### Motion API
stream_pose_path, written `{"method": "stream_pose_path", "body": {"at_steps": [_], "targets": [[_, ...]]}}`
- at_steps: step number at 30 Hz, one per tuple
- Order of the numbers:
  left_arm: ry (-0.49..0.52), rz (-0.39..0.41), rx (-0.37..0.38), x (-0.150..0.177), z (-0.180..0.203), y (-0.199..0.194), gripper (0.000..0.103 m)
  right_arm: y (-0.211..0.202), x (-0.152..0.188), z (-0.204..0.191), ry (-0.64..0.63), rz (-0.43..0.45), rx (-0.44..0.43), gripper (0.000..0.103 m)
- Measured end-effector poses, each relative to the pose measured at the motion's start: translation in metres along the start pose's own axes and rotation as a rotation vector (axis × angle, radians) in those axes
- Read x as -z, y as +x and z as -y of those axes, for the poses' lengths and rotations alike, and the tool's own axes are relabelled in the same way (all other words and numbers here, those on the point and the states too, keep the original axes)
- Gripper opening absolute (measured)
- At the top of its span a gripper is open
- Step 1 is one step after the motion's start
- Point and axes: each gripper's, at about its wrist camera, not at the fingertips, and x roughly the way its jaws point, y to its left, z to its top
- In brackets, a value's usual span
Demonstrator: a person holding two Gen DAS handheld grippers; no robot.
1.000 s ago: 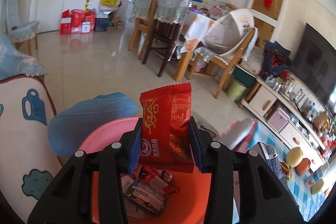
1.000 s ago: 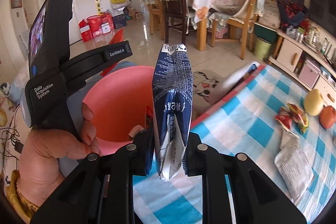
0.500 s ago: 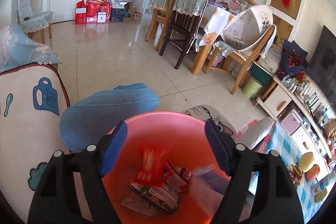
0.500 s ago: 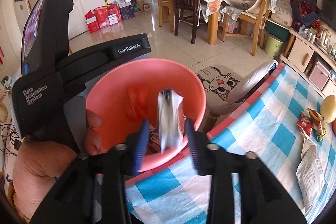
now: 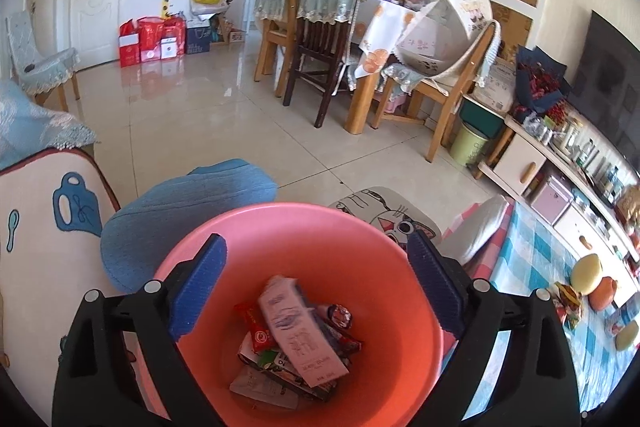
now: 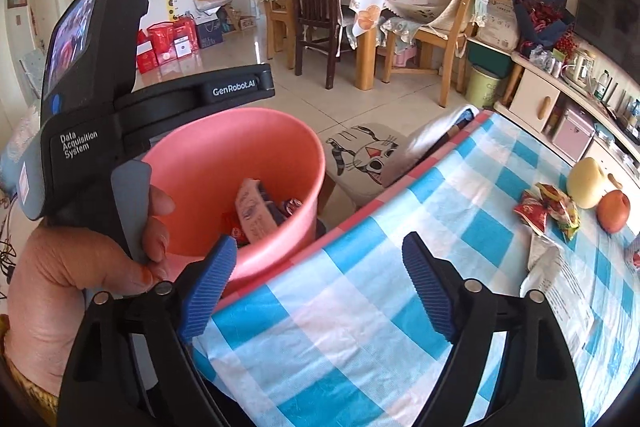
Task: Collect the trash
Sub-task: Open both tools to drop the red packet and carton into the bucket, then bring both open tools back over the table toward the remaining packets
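Note:
A pink bin [image 5: 372,227] stands beside the table and holds several wrappers, with a pale packet [image 5: 296,331] on top. My left gripper [image 5: 316,283] is open and empty right above the bin. My right gripper [image 6: 316,279] is open and empty over the table's left edge, next to the bin [image 6: 208,147]. A crumpled red and yellow wrapper [image 6: 548,209] and a white packet [image 6: 556,283] lie on the blue checked tablecloth [image 6: 360,307] at the right.
A yellow pear [image 6: 586,183] and an orange fruit [image 6: 614,211] sit on the table beside the wrappers. A cat-print stool [image 6: 368,151] stands past the bin. A blue cushion [image 5: 180,211] lies left of the bin. Chairs and a dining table stand farther back.
My left gripper opened and dropped the red wrapper into the bin. My right gripper opened and dropped the dark blue and white packet into the bin, then shifted right over the table.

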Motion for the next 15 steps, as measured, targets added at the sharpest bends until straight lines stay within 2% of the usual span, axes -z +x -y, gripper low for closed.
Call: {"method": "stream_pose_path", "body": {"at_steps": [9,15], "targets": [[0.131,0.009,0.028,0.01,0.036,-0.008,0.095,-0.007,0.02,0.019,0.024,-0.022,0.029,0.089],[0.176,0.006,0.09,0.016,0.056,-0.013,0.096,-0.014,0.03,0.034,0.037,-0.016,0.039,0.089]]}}
